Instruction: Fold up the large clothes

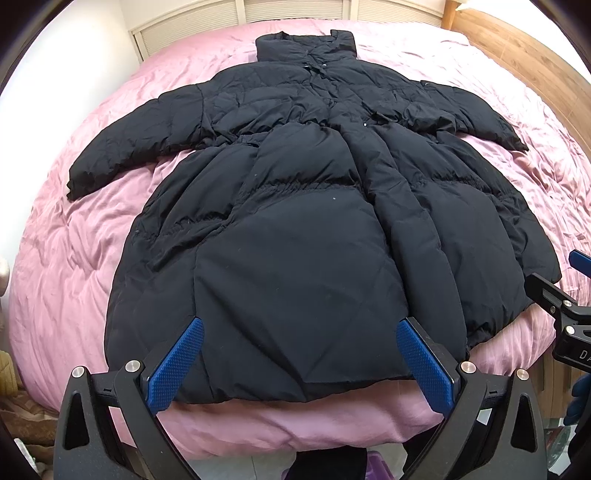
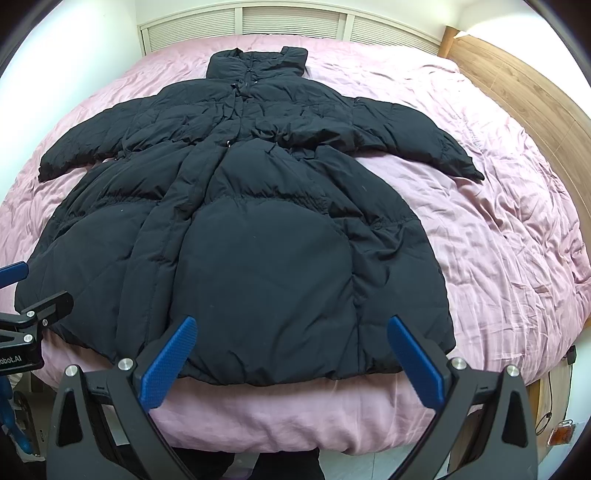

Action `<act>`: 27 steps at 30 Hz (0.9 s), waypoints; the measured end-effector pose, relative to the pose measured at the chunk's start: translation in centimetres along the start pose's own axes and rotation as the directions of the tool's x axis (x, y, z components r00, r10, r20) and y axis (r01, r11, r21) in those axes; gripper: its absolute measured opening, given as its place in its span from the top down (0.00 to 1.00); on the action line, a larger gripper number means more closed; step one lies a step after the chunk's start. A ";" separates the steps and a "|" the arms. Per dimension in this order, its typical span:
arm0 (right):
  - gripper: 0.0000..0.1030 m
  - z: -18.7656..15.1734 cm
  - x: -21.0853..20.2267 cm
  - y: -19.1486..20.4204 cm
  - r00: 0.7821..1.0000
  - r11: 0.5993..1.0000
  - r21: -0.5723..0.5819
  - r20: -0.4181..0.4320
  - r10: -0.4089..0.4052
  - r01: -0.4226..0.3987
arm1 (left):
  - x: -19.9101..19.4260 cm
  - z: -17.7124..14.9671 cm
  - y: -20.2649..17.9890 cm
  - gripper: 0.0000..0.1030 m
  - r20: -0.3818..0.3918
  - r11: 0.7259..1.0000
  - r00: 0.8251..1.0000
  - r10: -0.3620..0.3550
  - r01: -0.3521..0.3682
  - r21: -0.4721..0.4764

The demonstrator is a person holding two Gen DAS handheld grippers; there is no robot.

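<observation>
A long black puffer coat (image 1: 295, 221) lies flat and front up on the bed, collar far, hem near, both sleeves spread out to the sides. It also shows in the right wrist view (image 2: 240, 240). My left gripper (image 1: 300, 332) is open and empty, hovering over the hem's left part. My right gripper (image 2: 291, 328) is open and empty over the hem's right part. Each gripper shows at the edge of the other's view.
The coat rests on a pink quilt (image 1: 74, 277) that covers the bed (image 2: 498, 240). A wooden headboard (image 2: 524, 92) runs along the right. White slatted doors (image 2: 288, 26) stand behind the bed. Floor clutter shows below the bed's near edge.
</observation>
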State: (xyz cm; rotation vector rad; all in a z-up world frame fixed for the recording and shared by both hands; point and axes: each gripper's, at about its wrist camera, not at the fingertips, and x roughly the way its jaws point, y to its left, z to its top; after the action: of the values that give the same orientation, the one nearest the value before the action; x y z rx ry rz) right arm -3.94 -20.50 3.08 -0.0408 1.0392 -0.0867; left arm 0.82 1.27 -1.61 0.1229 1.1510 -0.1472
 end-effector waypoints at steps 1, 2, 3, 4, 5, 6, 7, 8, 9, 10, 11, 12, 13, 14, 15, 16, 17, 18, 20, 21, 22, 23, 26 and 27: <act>0.00 0.0 0.0 0.0 1.000 1.000 -0.002 -0.001 0.000 0.000 | 0.0 0.0 0.0 0.01 0.000 1.000 1.000 -0.001 0.001 0.001; 0.00 0.0 0.0 0.0 1.000 1.000 -0.002 -0.001 0.000 0.000 | 0.0 0.0 0.0 0.01 0.000 1.000 1.000 0.000 0.000 0.003; 0.00 0.0 0.0 0.0 1.000 1.000 -0.003 -0.002 -0.001 0.001 | 0.0 -0.1 0.0 0.01 -0.001 1.000 1.000 0.000 0.000 0.005; 0.00 0.0 0.0 0.0 1.000 1.000 -0.002 -0.004 -0.002 0.002 | 0.0 -0.1 0.0 0.01 -0.001 1.000 1.000 -0.001 0.001 0.005; 0.00 0.0 -0.1 0.1 1.000 1.000 -0.002 -0.004 -0.003 0.003 | 0.0 -0.1 0.0 0.01 -0.001 1.000 1.000 -0.002 0.002 0.004; 0.00 0.0 -0.1 0.1 1.000 1.000 -0.002 -0.005 -0.004 0.004 | 0.0 -0.1 0.0 0.01 -0.001 1.000 1.000 -0.002 0.002 0.005; 0.00 0.0 -0.1 0.1 1.000 1.000 -0.001 -0.005 -0.006 0.006 | 0.0 -0.1 0.0 0.01 -0.001 1.000 1.000 -0.002 0.002 0.006; 0.00 0.0 -0.1 0.2 1.000 1.000 -0.001 -0.005 -0.008 0.008 | 0.0 -0.1 0.0 0.01 0.000 1.000 1.000 -0.003 0.003 0.007; 0.00 0.0 -0.1 0.2 1.000 1.000 -0.001 -0.005 -0.009 0.009 | 0.0 -0.1 0.0 0.01 0.000 1.000 1.000 -0.005 0.005 0.008; 0.00 -0.1 -0.2 0.2 1.000 1.000 0.000 -0.005 -0.011 0.011 | -0.1 -0.1 0.0 0.01 0.001 1.000 1.000 -0.007 0.007 0.008; 0.00 -0.1 -0.2 0.2 1.000 1.000 0.000 -0.006 -0.012 0.012 | -0.1 -0.1 0.0 0.01 0.002 1.000 1.000 -0.009 0.009 0.008; 0.00 -0.2 -0.2 0.3 1.000 1.000 0.001 -0.007 -0.013 0.013 | -0.1 -0.1 0.0 0.01 0.003 1.000 1.000 -0.011 0.011 0.010; 0.00 -0.2 -0.2 0.2 1.000 1.000 0.002 -0.010 -0.014 0.014 | -0.1 -0.1 0.0 0.01 0.003 1.000 1.000 -0.012 0.012 0.011; 0.00 -0.2 -0.2 0.2 1.000 1.000 0.004 -0.011 -0.014 0.014 | -0.1 -0.1 0.1 0.01 0.003 1.000 1.000 -0.013 0.013 0.012; 0.00 -0.2 -0.2 0.3 1.000 1.000 0.005 -0.011 -0.015 0.015 | -0.1 -0.1 0.1 0.01 0.003 1.000 1.000 -0.015 0.015 0.013; 0.00 -0.2 -0.2 0.3 1.000 1.000 0.004 -0.011 -0.015 0.015 | -0.1 0.0 0.1 0.01 0.002 1.000 1.000 -0.016 0.016 0.013; 0.00 -0.3 -0.2 0.3 1.000 1.000 0.004 -0.010 -0.015 0.015 | 0.0 0.0 0.2 0.01 0.001 1.000 1.000 -0.017 0.017 0.013; 0.00 -0.2 -0.2 0.3 1.000 1.000 0.004 -0.009 -0.016 0.016 | 0.0 0.1 0.2 0.01 0.001 1.000 1.000 -0.017 0.017 0.013; 0.00 -0.1 -0.2 0.3 1.000 1.000 0.003 -0.009 -0.018 0.018 | 0.0 0.1 0.2 0.01 0.000 1.000 1.000 -0.021 0.021 0.016; 0.00 0.0 -0.2 0.2 1.000 1.000 0.002 -0.009 -0.019 0.019 | 0.0 0.2 0.2 0.01 0.000 1.000 1.000 -0.024 0.024 0.018; 0.00 0.2 -0.2 0.2 1.000 1.000 0.003 -0.009 -0.020 0.020 | -0.1 0.3 0.3 0.01 0.001 1.000 1.000 -0.025 0.025 0.019; 0.00 0.3 -0.3 0.2 1.000 1.000 0.004 -0.007 -0.022 0.022 | -0.1 0.4 0.2 0.01 0.005 0.999 1.000 -0.026 0.026 0.021; 0.00 0.9 -0.6 0.0 1.000 1.000 0.009 0.004 -0.029 0.029 | -0.5 0.9 0.1 0.01 0.019 0.999 0.999 -0.035 0.034 0.030; 0.00 1.0 -0.8 -0.2 0.999 0.999 0.013 0.008 -0.031 0.031 | -0.5 1.1 0.0 0.01 0.020 0.999 0.999 -0.040 0.039 0.036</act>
State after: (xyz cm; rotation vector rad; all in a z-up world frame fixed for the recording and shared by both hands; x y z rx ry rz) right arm -3.47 -20.60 4.28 -0.0450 1.0295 -0.1211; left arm 1.60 1.16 -0.69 0.1293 1.1306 -0.2037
